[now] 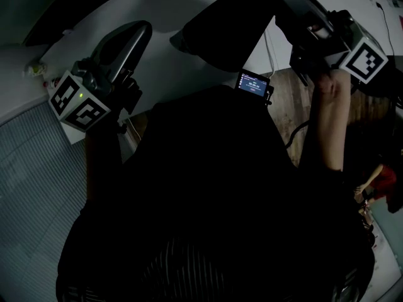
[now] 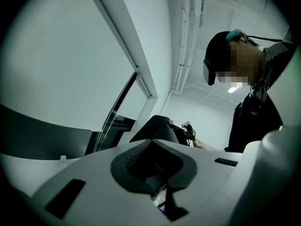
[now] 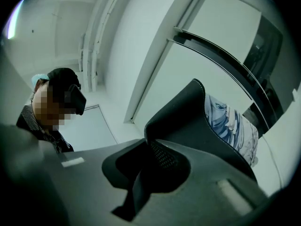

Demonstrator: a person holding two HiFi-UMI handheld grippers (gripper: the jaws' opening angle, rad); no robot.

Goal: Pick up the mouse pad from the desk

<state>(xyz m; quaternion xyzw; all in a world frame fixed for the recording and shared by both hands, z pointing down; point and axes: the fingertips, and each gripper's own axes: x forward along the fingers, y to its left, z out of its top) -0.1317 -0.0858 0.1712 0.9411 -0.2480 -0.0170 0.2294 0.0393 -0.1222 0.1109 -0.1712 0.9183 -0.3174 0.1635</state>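
The pad (image 1: 230,27) hangs at twelve o'clock, clear of the desk (image 1: 189,80), pinched in the right gripper (image 3: 151,147), while the left gripper (image 2: 150,149) at ten o'clock has its jaws pressed together on nothing, so the pickup looks done.

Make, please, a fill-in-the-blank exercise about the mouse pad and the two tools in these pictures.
1. The right tool is ___ on the mouse pad.
2. The unprinted face of the mouse pad is ___.
3. The cube on the left tool bears square black-and-white ___.
4. In the head view, the tool that holds the mouse pad shows at the upper ___.

Missing words: shut; black; markers; right.
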